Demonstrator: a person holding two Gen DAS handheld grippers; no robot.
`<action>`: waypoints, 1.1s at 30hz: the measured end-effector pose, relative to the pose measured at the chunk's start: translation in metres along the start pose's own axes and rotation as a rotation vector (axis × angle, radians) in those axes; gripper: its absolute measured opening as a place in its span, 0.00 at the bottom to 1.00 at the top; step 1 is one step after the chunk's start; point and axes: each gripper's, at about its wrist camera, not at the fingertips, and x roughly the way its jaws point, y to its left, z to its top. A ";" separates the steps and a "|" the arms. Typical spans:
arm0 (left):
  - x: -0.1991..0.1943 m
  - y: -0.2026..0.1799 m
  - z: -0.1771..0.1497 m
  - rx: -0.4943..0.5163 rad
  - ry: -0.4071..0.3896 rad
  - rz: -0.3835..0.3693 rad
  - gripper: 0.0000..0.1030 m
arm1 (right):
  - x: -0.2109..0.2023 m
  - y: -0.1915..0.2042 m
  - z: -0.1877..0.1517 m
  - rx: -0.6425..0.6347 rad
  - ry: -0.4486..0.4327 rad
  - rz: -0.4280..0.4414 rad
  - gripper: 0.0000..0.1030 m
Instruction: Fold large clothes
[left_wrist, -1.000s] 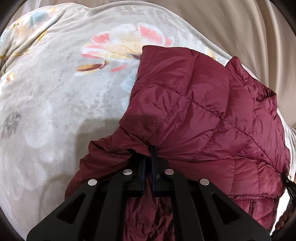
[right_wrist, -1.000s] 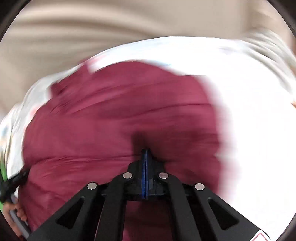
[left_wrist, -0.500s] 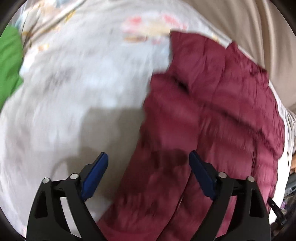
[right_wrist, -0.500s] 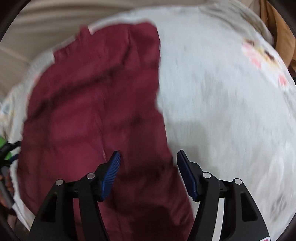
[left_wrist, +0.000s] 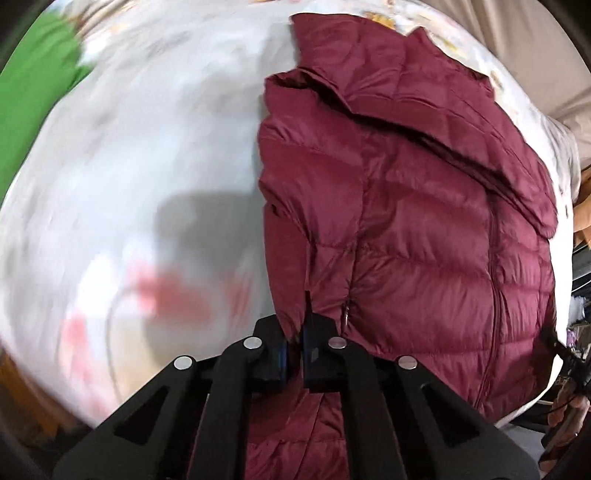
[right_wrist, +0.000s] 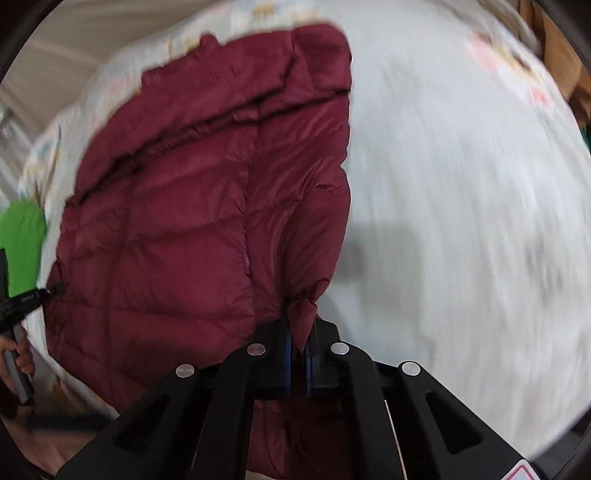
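Note:
A dark red quilted puffer jacket (left_wrist: 406, 221) lies on a pale floral bedspread (left_wrist: 147, 166), its sleeves folded over the body. It also shows in the right wrist view (right_wrist: 192, 221). My left gripper (left_wrist: 295, 354) is shut on the jacket's near left edge at the hem. My right gripper (right_wrist: 298, 354) is shut on a bunched bit of the jacket's near right edge. The left gripper and the hand holding it show at the left rim of the right wrist view (right_wrist: 22, 306).
A green cloth (left_wrist: 33, 92) lies at the far left of the bed, also seen in the right wrist view (right_wrist: 22, 240). Beige curtain (left_wrist: 535, 48) hangs behind the bed. Brown items (right_wrist: 561, 55) sit past the bed's far right edge.
Both grippers let go of the jacket, opened wide and pulled back, then came down and shut again on its near hem corners, left and right.

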 end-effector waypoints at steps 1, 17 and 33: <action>-0.011 0.004 -0.009 -0.032 -0.019 0.006 0.09 | -0.002 -0.001 -0.008 0.008 0.014 -0.008 0.10; 0.032 -0.179 0.207 0.279 -0.226 -0.141 0.31 | 0.032 0.127 0.223 -0.120 -0.346 0.218 0.04; 0.104 -0.157 0.292 0.091 -0.319 -0.110 0.33 | 0.102 0.126 0.286 -0.050 -0.335 0.185 0.00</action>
